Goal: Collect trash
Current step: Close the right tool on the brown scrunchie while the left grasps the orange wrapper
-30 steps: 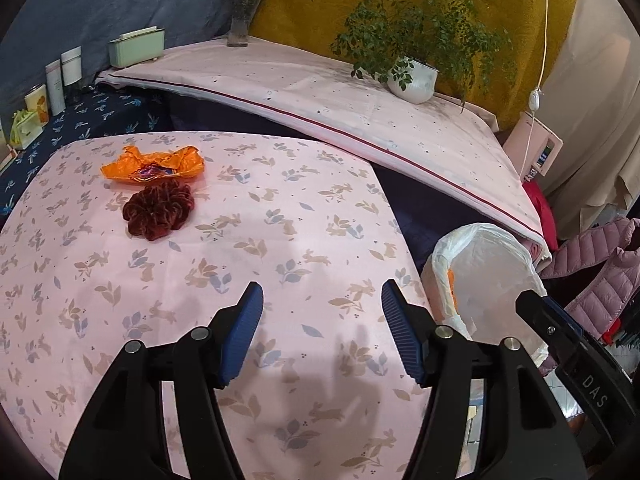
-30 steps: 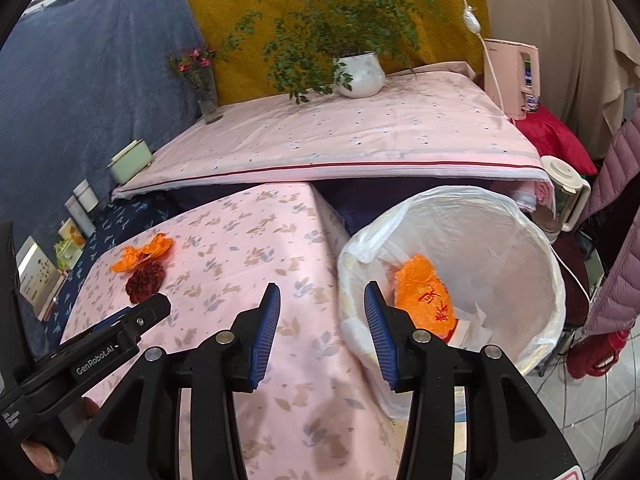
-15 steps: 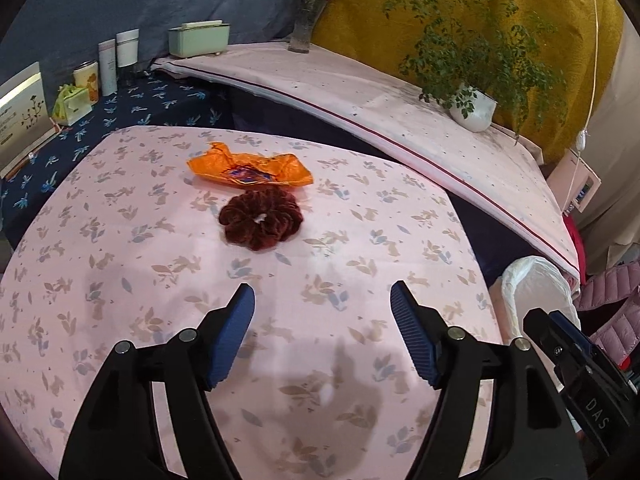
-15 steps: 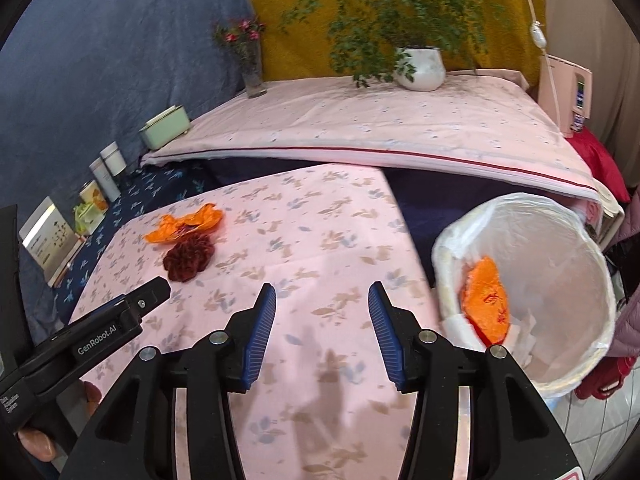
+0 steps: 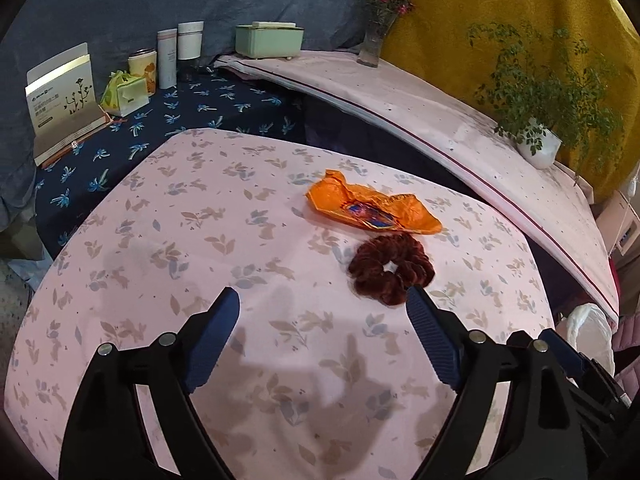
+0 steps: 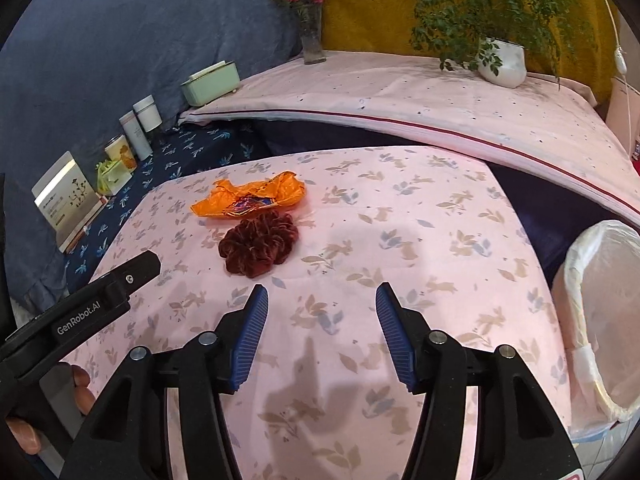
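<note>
two things sit on the desk point(image 5: 168, 240) with the leafy pink cloth: a crumpled orange wrapper point(image 5: 372, 208) and a dark red scrunchie point(image 5: 390, 268) just in front of it, nearly touching or touching along one edge, hard to say which. the wrapper is the obvious trash. the scrunchie i'm not sure counts.

the left gripper point(image 5: 322, 310) has its jaws spreading wide with nothing between them, just bare cloth. the right jaw tip sits right beside the scrunchie in the left wrist view. the right gripper point(image 6: 322, 304) is also opening, jaws empty, hanging a bit short of the scrunchie. the bin with the white liner point(image 6: 600, 320) is off the desk's right edge, well apart from the wrapper.

handling guess: the wrapper looks like thin foil or plastic film, so basically weightless, crinkly, and probably slick. it lies fairly flat with the ends curled up. i'd go for one of those raised, puckered ends, say the far left one in the left wrist view, rather than the flat printed middle where the jaws would just skate over it or pinch the cloth too. nothing fragile here, squeezing hard is fine.

the scrunchie is soft, squashy fabric and easy to grab anywhere on the ring, which also means it's easy to snag by accident since it's so close.
</note>
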{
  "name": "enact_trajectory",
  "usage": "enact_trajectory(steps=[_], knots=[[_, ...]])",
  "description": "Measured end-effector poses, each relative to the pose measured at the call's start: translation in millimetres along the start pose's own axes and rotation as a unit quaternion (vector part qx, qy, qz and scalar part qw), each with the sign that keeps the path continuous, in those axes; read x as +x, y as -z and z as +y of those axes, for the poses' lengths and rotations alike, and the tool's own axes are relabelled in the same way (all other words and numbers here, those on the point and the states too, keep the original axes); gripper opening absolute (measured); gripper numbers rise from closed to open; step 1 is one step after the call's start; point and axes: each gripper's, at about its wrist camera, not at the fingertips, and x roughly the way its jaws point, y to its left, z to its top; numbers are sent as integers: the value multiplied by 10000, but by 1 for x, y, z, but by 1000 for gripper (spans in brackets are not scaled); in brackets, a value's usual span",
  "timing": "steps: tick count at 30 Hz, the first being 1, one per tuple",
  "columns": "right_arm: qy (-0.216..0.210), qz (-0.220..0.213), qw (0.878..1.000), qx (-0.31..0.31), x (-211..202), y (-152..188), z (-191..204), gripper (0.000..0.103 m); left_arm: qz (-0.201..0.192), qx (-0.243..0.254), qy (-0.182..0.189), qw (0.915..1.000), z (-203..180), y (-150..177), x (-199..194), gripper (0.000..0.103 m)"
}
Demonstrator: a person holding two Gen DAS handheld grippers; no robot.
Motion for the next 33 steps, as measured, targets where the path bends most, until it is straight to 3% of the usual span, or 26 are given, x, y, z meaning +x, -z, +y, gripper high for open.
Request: enact_trajectory(steps=[10, 20, 27, 29, 33], knots=[[-146, 309, 9994, 108, 71, -29, 25, 55, 133, -283, -3, 9995, 15, -40, 53, 81], [-202, 524, 9983, 148, 122, -39, 30, 55, 404, -274, -13, 9988, 8, -57, 117, 80], [-5, 498, 9986, -149, 134, -30, 37, 49, 636, -138, 145, 9978, -2, -53, 144, 61], [39, 461, 9988, -186, 133, -29, 36, 43, 595, -69, 89, 9982, -6, -49, 146, 59], [3, 445, 9990, -65, 131, -26, 27, 28, 513, 179, 31, 9985, -14, -42, 144, 45]])
